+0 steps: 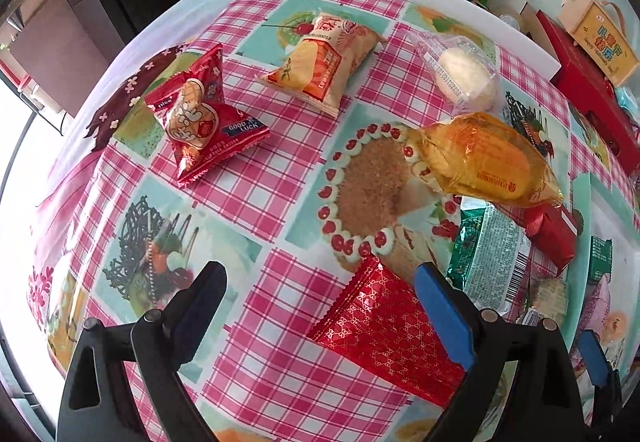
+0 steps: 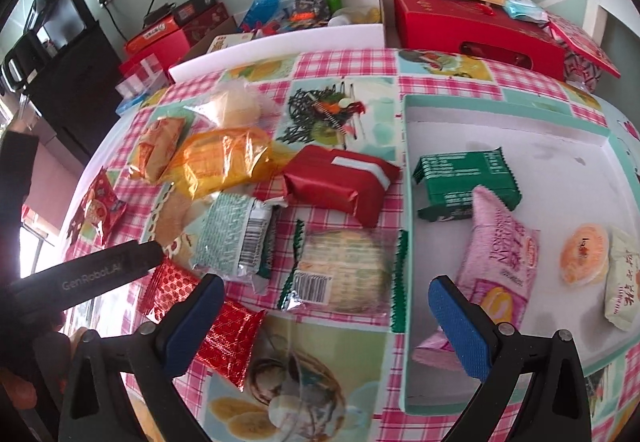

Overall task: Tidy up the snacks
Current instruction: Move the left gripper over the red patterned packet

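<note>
Packet of shiny red patterned foil (image 1: 384, 326), long axis running near-right to far-left, lies between left hand-held gripper's (image 1: 320, 322) wide-open, empty jaws; right hand-held gripper (image 2: 324, 326) likewise gapes empty over the tabletop (image 2: 320, 382).

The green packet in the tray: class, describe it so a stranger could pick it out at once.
Find the white tray with the mint rim at the right of the checked tablecloth. The green packet lies near its left wall, partly under the pink bag. It is the only dark green thing inside the tray.
</note>
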### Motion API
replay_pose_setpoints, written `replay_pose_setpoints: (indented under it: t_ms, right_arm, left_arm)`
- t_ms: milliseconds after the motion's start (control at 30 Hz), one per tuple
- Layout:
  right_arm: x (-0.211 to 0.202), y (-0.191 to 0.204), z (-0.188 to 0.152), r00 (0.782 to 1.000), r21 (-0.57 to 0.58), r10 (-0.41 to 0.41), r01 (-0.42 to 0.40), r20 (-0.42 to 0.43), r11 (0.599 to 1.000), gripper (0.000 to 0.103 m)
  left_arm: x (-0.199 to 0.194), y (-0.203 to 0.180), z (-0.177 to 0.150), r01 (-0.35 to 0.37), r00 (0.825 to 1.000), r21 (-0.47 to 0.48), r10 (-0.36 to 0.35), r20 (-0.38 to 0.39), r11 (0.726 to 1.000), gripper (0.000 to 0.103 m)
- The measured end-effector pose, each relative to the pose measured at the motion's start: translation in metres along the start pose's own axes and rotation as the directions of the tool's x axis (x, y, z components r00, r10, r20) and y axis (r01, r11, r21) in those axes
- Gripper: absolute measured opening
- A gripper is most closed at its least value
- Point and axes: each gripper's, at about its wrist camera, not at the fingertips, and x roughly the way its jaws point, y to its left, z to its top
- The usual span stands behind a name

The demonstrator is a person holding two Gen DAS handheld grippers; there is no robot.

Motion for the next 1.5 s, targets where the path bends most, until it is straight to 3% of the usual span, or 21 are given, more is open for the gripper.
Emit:
replay_pose_setpoints:
  t_ms: [167, 400, 500, 967, 1167, 1300, 1433, 1500]
  right_arm:
    - [-0.006, -0.006, 0.0, 1.0, 0.005, -0.02, 0.02, 0.012, 1.0, 0.103]
    - [-0.014, -0.018, 0.002, 0.999, 0.019, -0.044, 0.043, 0.026, 0.999, 0.103]
    - [-0.018, -0.023, 0.002, 0.999, 0.026, -0.043, 0.042, 0.033, 0.999, 0.103]
    - [-0.034, -0.05, 0.001, 0.997, 0.066, -0.063, 0.059, 0.055, 0.996, 0.103]
    - [-0.038, -0.063, 0.0, 0.996, 0.09, -0.073, 0.068, 0.054, 0.994, 0.103]
    - [-0.04, -0.068, -0.001, 0.996, 0.106, -0.072, 0.065, 0.055, 0.992, 0.103]
    - [-0.041, -0.069, 0.0, 0.996, 0.108, -0.068, 0.061, 0.057, 0.992, 0.103]
    - [-0.041, -0.068, 0.0, 0.996, 0.106, -0.065, 0.059, 0.056, 0.993, 0.103]
  left_arm:
    - [0.007, -0.016, -0.005, 0.012, 1.0, 0.03, -0.011, -0.024, 0.999, 0.095]
    - [0.013, -0.055, -0.011, -0.088, 0.996, 0.179, 0.088, 0.008, 0.98, 0.095]
    - [0.016, -0.067, -0.015, -0.089, 0.996, 0.223, 0.09, 0.008, 0.971, 0.095]
    - [0.008, -0.07, -0.034, -0.114, 0.993, 0.275, 0.112, 0.025, 0.955, 0.095]
    - [0.003, -0.063, -0.046, -0.121, 0.993, 0.263, 0.117, 0.029, 0.957, 0.095]
    - [-0.002, -0.044, -0.049, -0.129, 0.992, 0.199, 0.127, 0.025, 0.971, 0.095]
    - [-0.01, -0.024, -0.057, -0.077, 0.997, 0.109, 0.077, 0.003, 0.991, 0.095]
    - [-0.015, -0.014, -0.061, -0.086, 0.996, 0.067, 0.085, 0.014, 0.994, 0.095]
